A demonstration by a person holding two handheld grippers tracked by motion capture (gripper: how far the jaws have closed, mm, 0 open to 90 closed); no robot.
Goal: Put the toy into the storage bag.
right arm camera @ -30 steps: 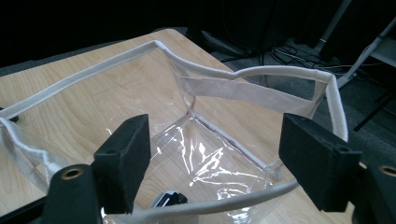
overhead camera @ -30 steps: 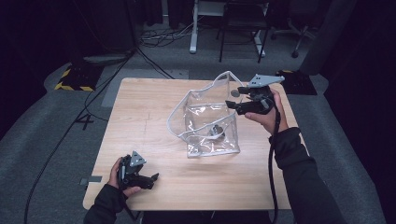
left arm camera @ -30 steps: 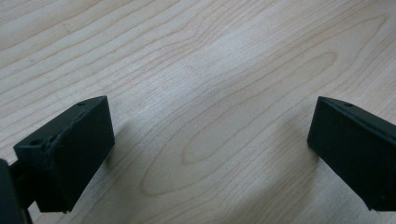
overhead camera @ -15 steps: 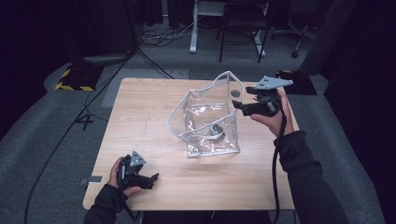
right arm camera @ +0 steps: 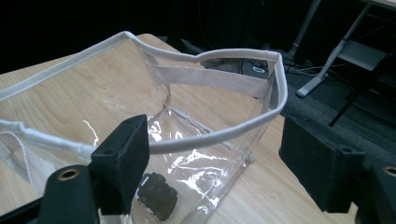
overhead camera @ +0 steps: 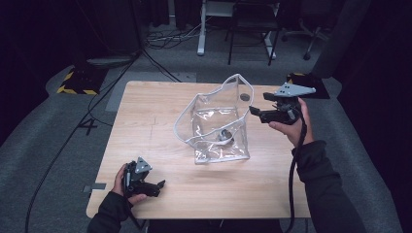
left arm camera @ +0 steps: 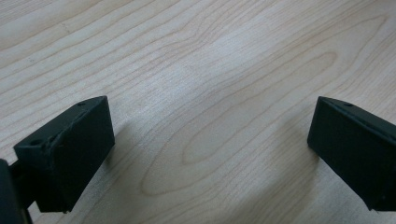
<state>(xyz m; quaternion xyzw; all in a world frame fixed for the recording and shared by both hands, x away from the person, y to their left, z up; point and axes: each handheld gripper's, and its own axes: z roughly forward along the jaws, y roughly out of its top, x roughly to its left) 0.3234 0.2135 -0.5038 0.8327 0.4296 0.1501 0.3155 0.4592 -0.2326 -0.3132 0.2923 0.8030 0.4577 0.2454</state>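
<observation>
**Dark studio, wooden worktop: right claw at the rim of the clear bag**

Dark room and grey carpet surround a light wooden worktop [overhead camera: 160, 121]. The right claw [overhead camera: 255, 112] is held above the right side of the worktop, and its jaws are spread wide, with nothing between them. In the right gripper view the white piped rim of the bag runs just in front of the jaws, close to the left one, but I cannot tell if it touches. The transparent bag [overhead camera: 218, 131] stands upright near the middle of the worktop, a little toward the right edge, with its mouth open upward. A small dark object [right arm camera: 159, 196] lies on the bottom inside it.

The left claw [overhead camera: 155, 187] rests near the front left corner of the worktop, well apart from the bag. Its jaws are also spread, and bare wood lies between them in the left gripper view.

As I judge it, the dark object is already placed inside, so the filling part seems done. What is left, probably, is to take the rim and close or move the bag; no grip is made yet.
</observation>
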